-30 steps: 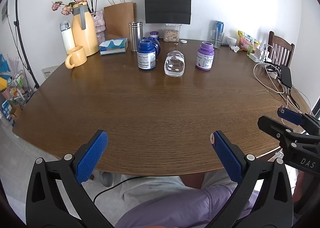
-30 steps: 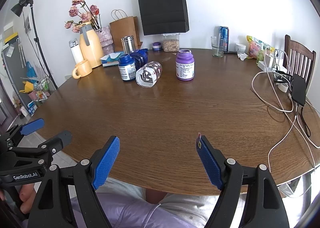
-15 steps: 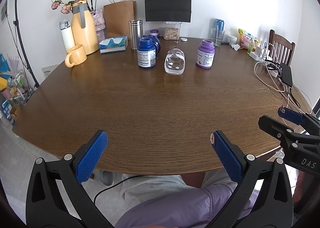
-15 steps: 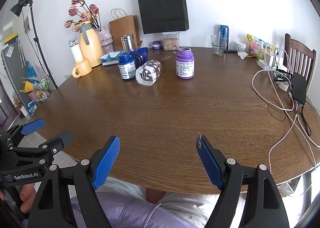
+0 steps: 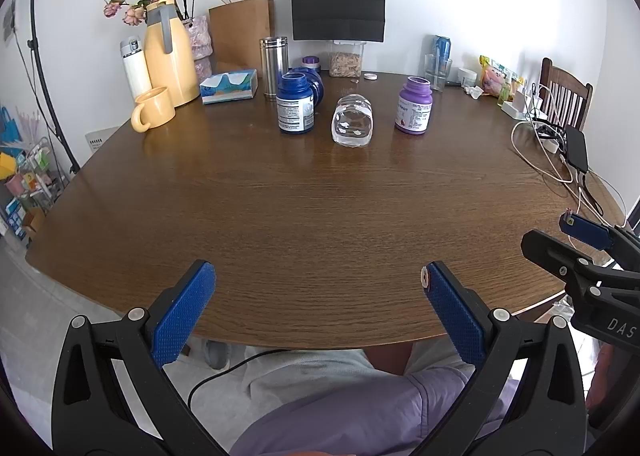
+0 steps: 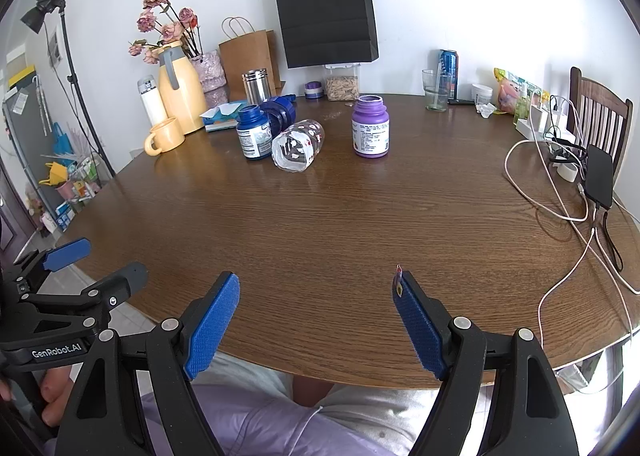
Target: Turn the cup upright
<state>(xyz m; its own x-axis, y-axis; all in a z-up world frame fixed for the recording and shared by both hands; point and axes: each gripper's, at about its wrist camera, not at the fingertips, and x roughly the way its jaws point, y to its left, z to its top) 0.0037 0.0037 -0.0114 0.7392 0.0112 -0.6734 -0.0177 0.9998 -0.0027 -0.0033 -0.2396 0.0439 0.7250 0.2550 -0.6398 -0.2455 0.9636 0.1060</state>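
A clear plastic cup (image 5: 353, 125) lies on its side on the brown round table (image 5: 312, 216), at the far middle, between a blue bottle (image 5: 295, 103) and a purple bottle (image 5: 414, 105). In the right wrist view the cup (image 6: 298, 144) shows small red and white marks, one end facing me. My left gripper (image 5: 318, 288) is open and empty, low over the table's near edge, far from the cup. My right gripper (image 6: 318, 292) is open and empty too, also at the near edge. Each gripper shows at the side of the other's view.
At the back stand a yellow jug (image 5: 168, 60) with flowers, a yellow mug (image 5: 154, 114), a tissue box (image 5: 229, 86), a steel tumbler (image 5: 273, 66), paper bags and a glass (image 5: 437, 72). Cables (image 6: 568, 216) and a power bank (image 6: 599, 176) lie at the right. A chair (image 6: 600, 116) stands far right.
Both grippers have drifted slightly; the scene sits a little higher in the left wrist view. Nothing on the table has moved.
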